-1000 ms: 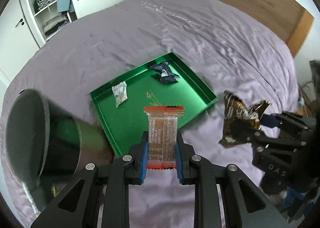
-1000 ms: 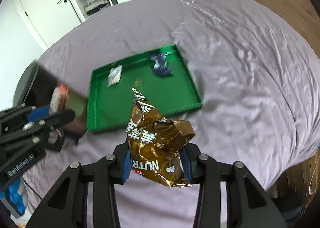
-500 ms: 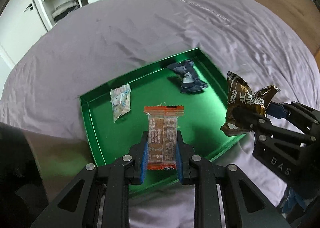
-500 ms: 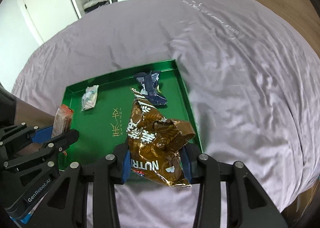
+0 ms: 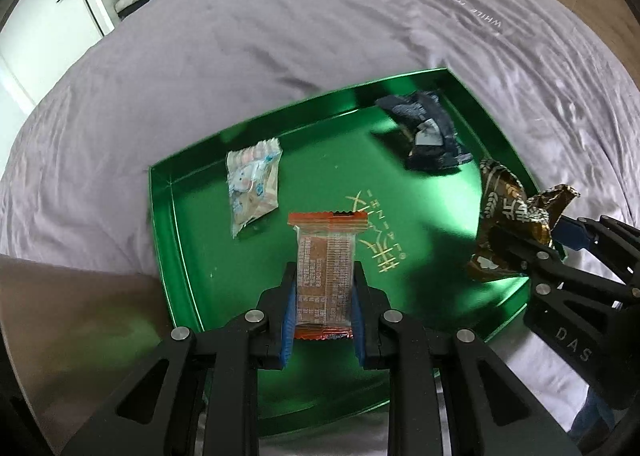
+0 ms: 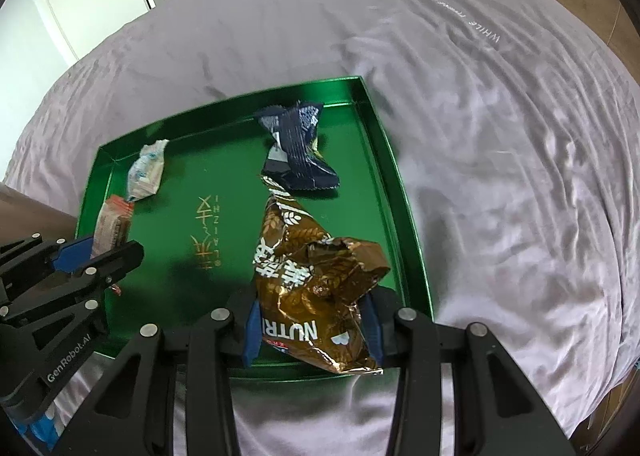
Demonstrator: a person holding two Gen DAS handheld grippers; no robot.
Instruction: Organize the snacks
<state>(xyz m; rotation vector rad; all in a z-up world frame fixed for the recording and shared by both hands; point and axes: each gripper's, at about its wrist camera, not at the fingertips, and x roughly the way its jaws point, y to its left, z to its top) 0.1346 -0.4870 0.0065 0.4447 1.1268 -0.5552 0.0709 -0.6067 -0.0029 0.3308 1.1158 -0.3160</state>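
I see a shiny green metal tray lying on soft purple cloth, a wrinkly bed sheet. Over the tray, my grippers look like dull black plastic, and I hold a crinkly, shiny brown foil bag and a smooth, clear plastic snack bar wrapper.

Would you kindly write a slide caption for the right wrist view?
Right gripper holds a brown snack bag over the green tray on the bed.

From my left tongs' view, the shiny green metal tray has bare floor at centre; a pale clear-wrapped sweet packet blocks ten o'clock, a crumpled navy wrapper one o'clock.
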